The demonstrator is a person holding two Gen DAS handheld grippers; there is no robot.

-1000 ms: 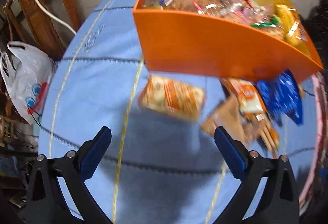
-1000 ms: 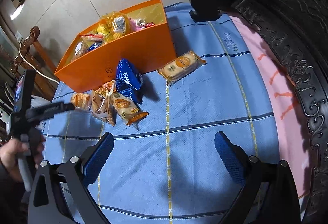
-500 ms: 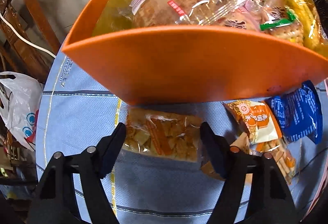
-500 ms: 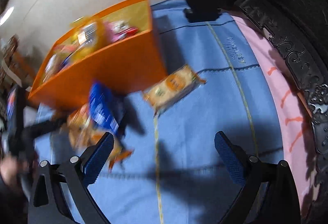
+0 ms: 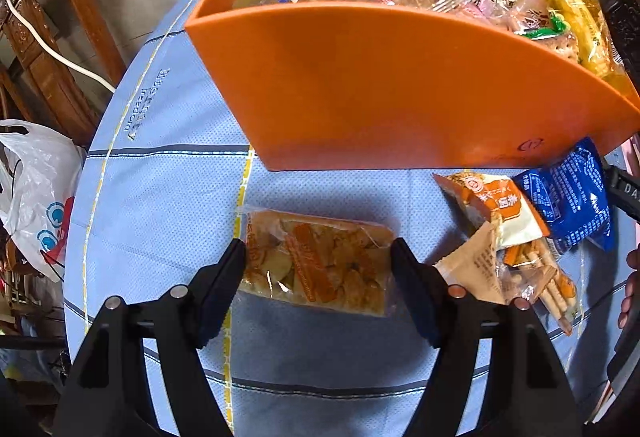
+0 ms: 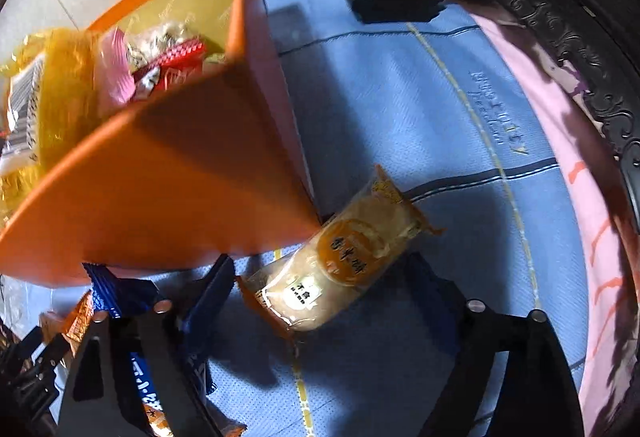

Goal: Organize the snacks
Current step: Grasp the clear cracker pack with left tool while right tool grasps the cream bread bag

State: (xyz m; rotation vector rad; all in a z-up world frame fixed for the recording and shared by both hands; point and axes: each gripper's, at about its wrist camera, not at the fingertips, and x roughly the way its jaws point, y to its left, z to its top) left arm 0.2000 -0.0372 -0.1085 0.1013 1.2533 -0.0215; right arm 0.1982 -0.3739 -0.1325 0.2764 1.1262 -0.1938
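Observation:
An orange box holding several wrapped snacks stands on the blue cloth. In front of it lies a clear pack of orange crisps; my left gripper points down over it, with both pads against the pack's ends. In the right wrist view a round pastry pack lies slantwise by the corner of the orange box. My right gripper straddles it, and its jaws are closing with the pack between them, not clearly pressed.
A blue pack, an orange-and-white pack, a beige pack and a stick-biscuit pack lie in a heap to the right. A white plastic bag and a wooden chair stand left; dark carved furniture and pink cloth border the right.
My left gripper has sunk over the crisps pack and narrowed onto its ends. My right gripper has swept in toward the box's corner, over the pastry pack, and its jaws have narrowed.

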